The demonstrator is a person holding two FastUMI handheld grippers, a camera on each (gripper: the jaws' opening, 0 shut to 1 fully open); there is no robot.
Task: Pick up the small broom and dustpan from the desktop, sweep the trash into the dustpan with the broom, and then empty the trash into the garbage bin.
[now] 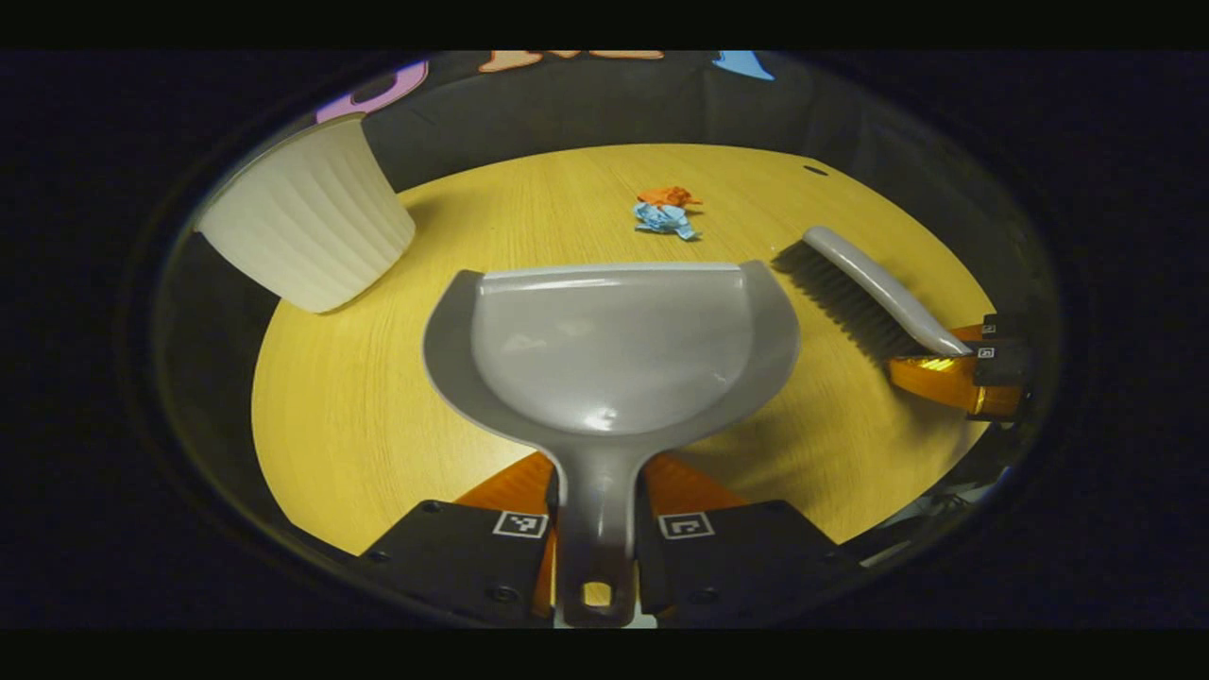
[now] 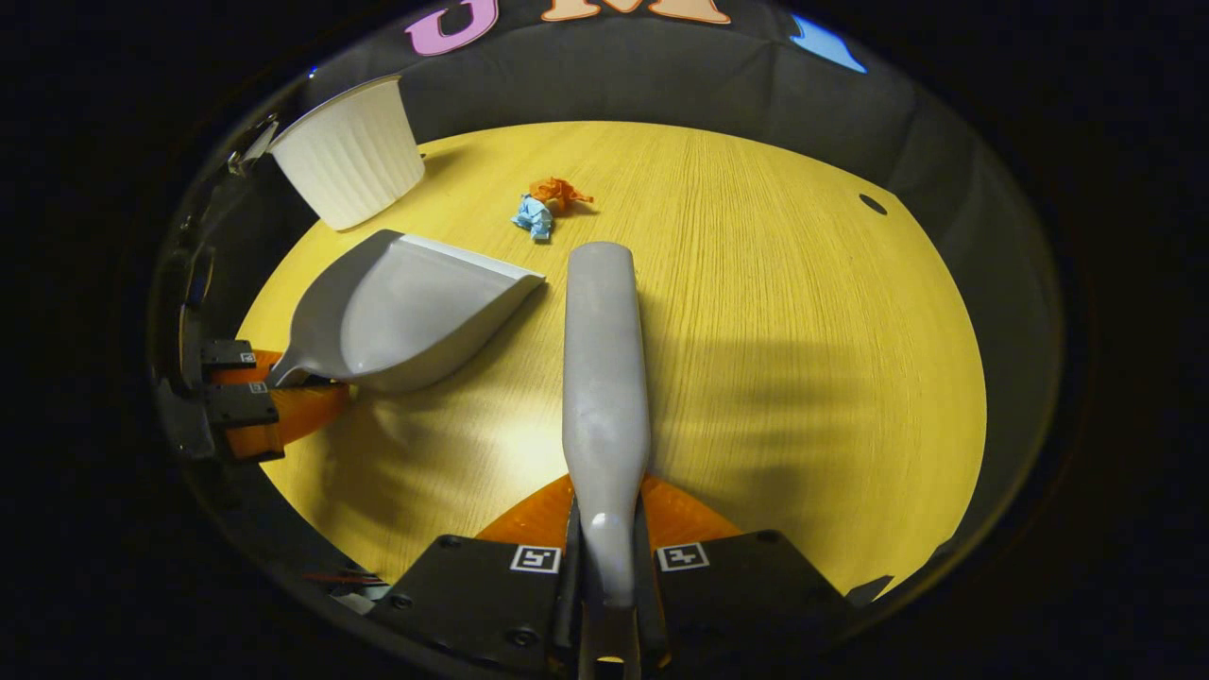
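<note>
In the left gripper view, the left gripper (image 1: 597,529) pinches the handle of the grey dustpan (image 1: 612,349), with both fingers pressed against the handle's sides; the handle's hanging hole shows between the fingers at the bottom. The dustpan's scoop opens away from the camera, its straight front lip toward the 2 scraps of trash on the wooden desktop (image 1: 359,416): an orange paper wad (image 1: 668,196) and a blue paper wad (image 1: 664,220), touching each other and lying just beyond the lip, apart from it. To the left stands the white ribbed garbage bin (image 1: 310,222), near the table's far left edge. On the right of the same view the small broom (image 1: 864,293) shows slantwise, dark bristles toward the dustpan and grey back above, its handle end gripped by the right gripper (image 1: 963,364). In the right gripper view, the right gripper (image 2: 609,567) is clamped on the broom's handle (image 2: 604,378), both fingers squeezing its narrow end, and the grey back of the broom runs straight ahead toward the trash; the bristles are hidden beneath it. The orange wad (image 2: 557,193) and blue wad (image 2: 534,216) lie just past the broom's tip, slightly left. The dustpan (image 2: 406,312) sits to the left of the broom, its lip corner close to the broom's head, held at its handle by the left gripper (image 2: 260,392). The garbage bin (image 2: 351,156) stands farther back on the left
</note>
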